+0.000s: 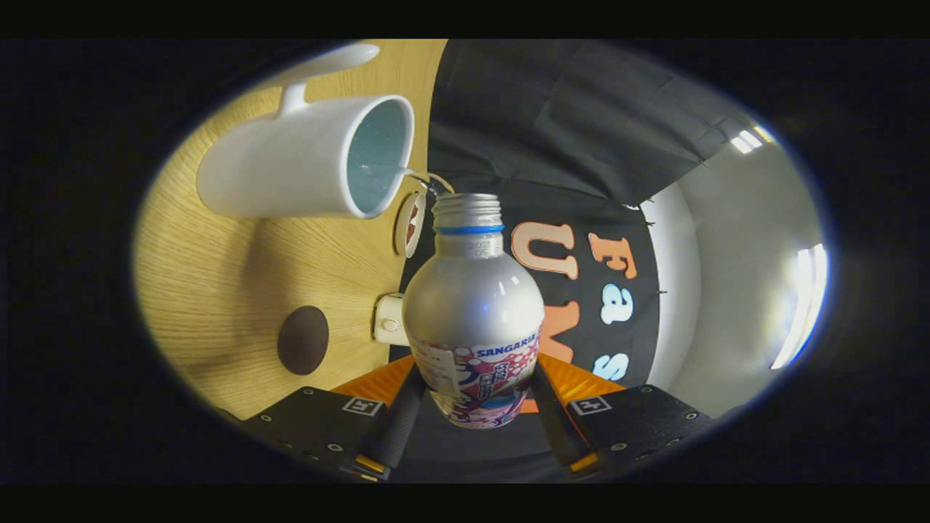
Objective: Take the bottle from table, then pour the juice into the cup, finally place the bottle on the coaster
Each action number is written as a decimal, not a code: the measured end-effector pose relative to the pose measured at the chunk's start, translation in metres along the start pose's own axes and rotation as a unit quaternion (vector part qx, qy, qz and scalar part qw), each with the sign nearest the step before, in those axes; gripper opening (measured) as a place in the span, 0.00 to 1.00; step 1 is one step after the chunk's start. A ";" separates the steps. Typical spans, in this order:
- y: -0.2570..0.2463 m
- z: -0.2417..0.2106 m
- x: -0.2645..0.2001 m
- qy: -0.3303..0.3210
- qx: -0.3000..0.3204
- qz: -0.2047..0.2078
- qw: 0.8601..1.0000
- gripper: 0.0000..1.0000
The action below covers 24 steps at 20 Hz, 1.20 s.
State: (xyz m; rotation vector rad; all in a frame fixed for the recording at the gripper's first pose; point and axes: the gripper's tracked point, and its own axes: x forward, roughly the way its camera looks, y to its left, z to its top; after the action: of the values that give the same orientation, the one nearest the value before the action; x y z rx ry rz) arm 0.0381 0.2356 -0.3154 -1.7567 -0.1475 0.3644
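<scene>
The tool (476,407) grips the bottle (472,305), whose open neck meets the cup (305,163) at 11 o'clock over the pale wood-grain counter (218,290); the dark coaster (303,339) lies at 9 o'clock.

A small white block (390,319) sits just left of centre, low in the frame. Above it is a little round white disc (410,224) (reddish in the middle). Black cloth (567,116) hangs upper centre; a pale wall (734,276) with bright ceiling lights (748,139) is at right.
</scene>
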 end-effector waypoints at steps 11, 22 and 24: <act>-0.005 0.000 0.002 -0.004 -0.013 0.003 1.000 0.78; -0.010 0.001 0.004 -0.009 -0.025 0.000 1.000 0.78; -0.011 0.002 0.004 -0.011 -0.029 0.000 1.000 0.78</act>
State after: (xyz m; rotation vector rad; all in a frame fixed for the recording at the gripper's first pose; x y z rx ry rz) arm 0.0428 0.2408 -0.3057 -1.8093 -0.1760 0.3835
